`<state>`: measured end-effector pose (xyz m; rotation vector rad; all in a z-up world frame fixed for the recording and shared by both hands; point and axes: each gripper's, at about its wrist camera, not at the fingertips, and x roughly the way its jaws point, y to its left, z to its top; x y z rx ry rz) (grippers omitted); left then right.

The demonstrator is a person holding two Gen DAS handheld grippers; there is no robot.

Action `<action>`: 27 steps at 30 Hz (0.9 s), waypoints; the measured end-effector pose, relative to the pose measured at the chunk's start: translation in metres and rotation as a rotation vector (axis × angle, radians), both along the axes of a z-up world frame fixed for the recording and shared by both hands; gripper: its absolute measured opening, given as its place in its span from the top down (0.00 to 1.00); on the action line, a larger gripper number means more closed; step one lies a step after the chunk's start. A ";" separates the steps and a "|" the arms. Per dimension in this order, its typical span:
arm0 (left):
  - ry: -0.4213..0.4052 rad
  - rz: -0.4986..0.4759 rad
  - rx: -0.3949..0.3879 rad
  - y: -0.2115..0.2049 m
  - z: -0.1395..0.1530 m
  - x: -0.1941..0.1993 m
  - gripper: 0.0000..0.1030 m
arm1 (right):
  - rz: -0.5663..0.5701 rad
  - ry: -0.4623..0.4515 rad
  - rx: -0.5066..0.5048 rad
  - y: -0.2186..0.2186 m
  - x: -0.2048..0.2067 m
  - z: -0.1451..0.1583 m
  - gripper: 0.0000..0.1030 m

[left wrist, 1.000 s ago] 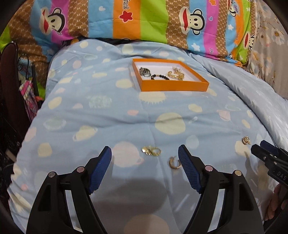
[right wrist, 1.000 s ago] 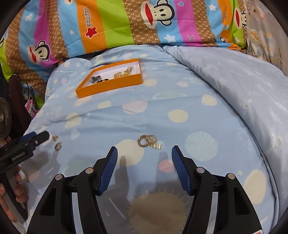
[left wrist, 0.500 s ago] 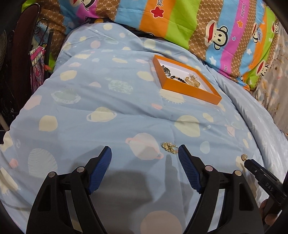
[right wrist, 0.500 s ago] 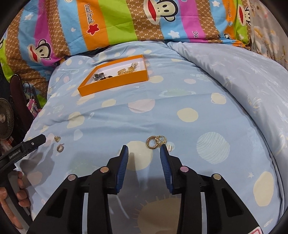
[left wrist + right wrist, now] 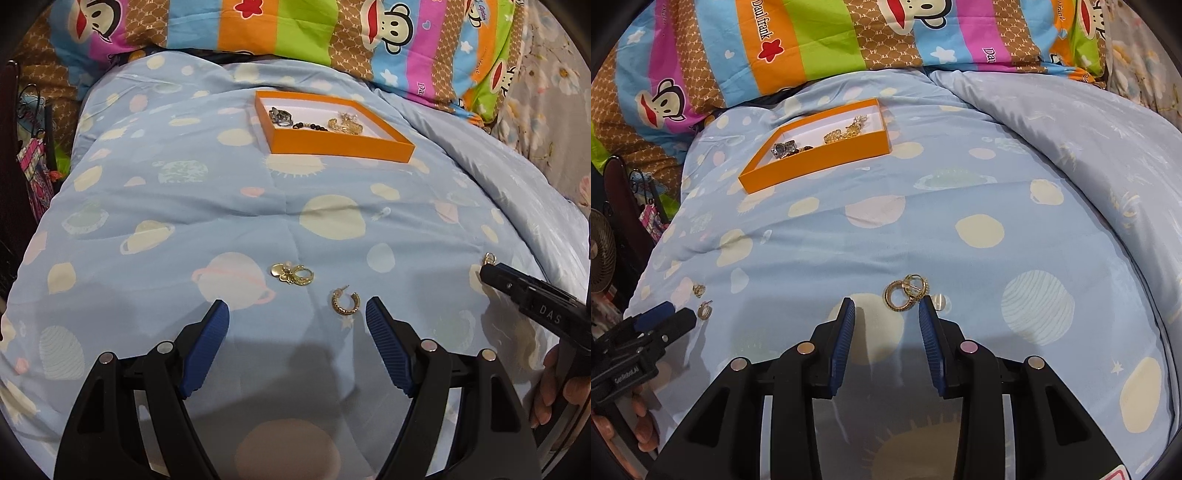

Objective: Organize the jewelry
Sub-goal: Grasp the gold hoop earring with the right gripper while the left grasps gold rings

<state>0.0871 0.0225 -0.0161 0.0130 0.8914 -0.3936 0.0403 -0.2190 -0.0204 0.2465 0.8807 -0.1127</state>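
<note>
Blue planet-print duvet (image 5: 184, 206) is the work surface, soft and lumpy, so small pieces sit in dips. Nearest: left gripper (image 5: 297, 314) hangs low, jaws wide apart, empty, hoop earring (image 5: 345, 302) just ahead of its right finger, charm cluster (image 5: 293, 275) slightly further out. Looks staged for a pick. Right gripper (image 5: 886, 310) has jaws part-open, nothing held, tips just short of the linked gold hoops (image 5: 906, 292); narrower gap probably suits that small target. Small clear bead (image 5: 940, 301) beside them. Far side, toward the duvet's head edge: orange tray (image 5: 332, 147) already holds a ring, dark beads and gold chain, likely the drop-off. Striped monkey-print pillow (image 5: 303, 26) behind it.
</note>
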 end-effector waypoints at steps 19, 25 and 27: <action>0.002 -0.018 0.008 -0.005 -0.001 -0.001 0.24 | 0.057 -0.046 0.022 0.018 -0.012 0.006 0.84; -0.005 -0.058 0.044 -0.015 -0.001 -0.003 0.24 | 0.075 -0.075 0.041 0.026 -0.030 0.009 0.84; -0.008 -0.068 0.087 -0.024 -0.002 -0.002 0.31 | 0.070 -0.083 0.047 0.025 -0.031 0.010 0.84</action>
